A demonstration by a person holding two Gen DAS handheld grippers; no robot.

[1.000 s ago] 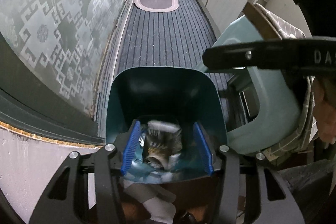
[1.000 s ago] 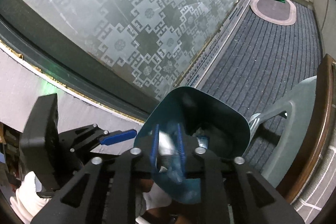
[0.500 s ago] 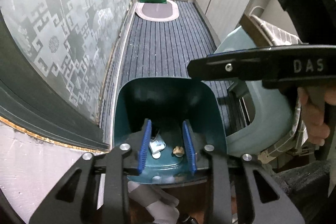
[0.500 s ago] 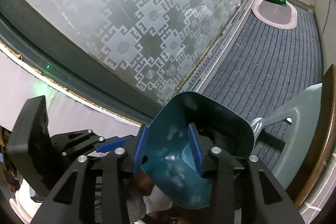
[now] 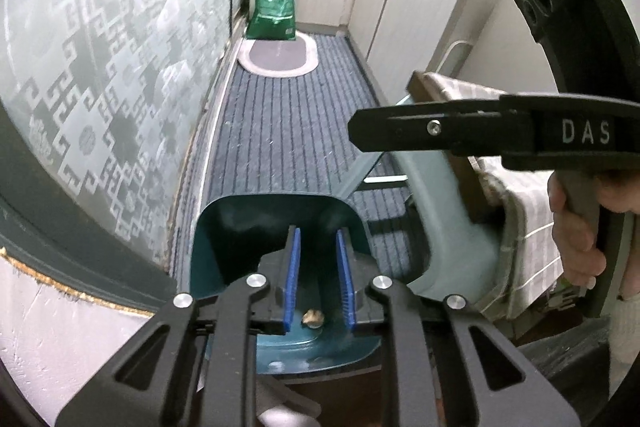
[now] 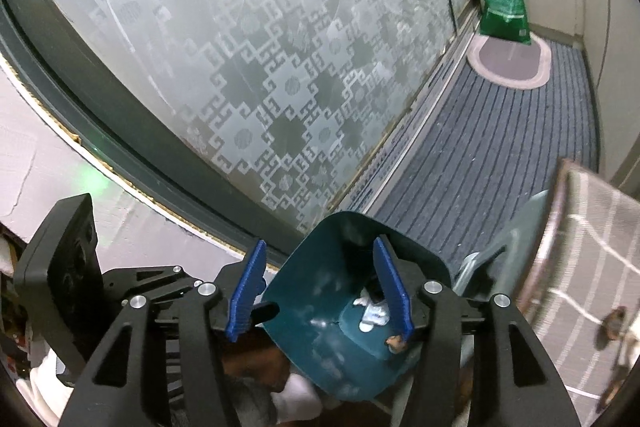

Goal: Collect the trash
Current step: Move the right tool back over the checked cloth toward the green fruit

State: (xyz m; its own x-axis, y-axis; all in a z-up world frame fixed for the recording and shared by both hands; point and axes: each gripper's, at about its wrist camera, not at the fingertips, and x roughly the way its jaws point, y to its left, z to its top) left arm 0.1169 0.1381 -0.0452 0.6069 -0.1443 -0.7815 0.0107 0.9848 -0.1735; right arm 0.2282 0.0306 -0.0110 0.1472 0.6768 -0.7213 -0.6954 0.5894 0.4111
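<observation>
One teal bin [image 5: 224, 239] stands on the striped floor mat [image 5: 292, 131], close under both grippers, its mouth tilted up toward them. The step in hand looks like the drop-off: trash going into the bin, with the tools poised over its opening.

The left gripper [image 5: 318, 283] hangs just above the near rim, jaws narrow with a clear gap between the blue pads, and nothing is caught between them. Below that gap, a single brown scrap [image 5: 313, 317] lies on the bin's floor.

The right gripper [image 6: 320, 293] has its jaws wide, straddling the bin's left wall, the left pad outside and the right pad inside. It holds nothing. In its view, a few white scraps [image 6: 372, 311] rest at the bottom of the bin, near the right pad; I count about three, though they blur together. A brown bit [image 6: 395, 342] sits at the tip of that pad, probably the same scrap the other view shows.

Next, I'd judge, both tools must lift clear of the bin without tipping it and go looking for more litter; none shows on the mat from here.

One green sack [image 5: 276, 5] stands at the far end, behind one oval rug [image 5: 278, 59].
</observation>
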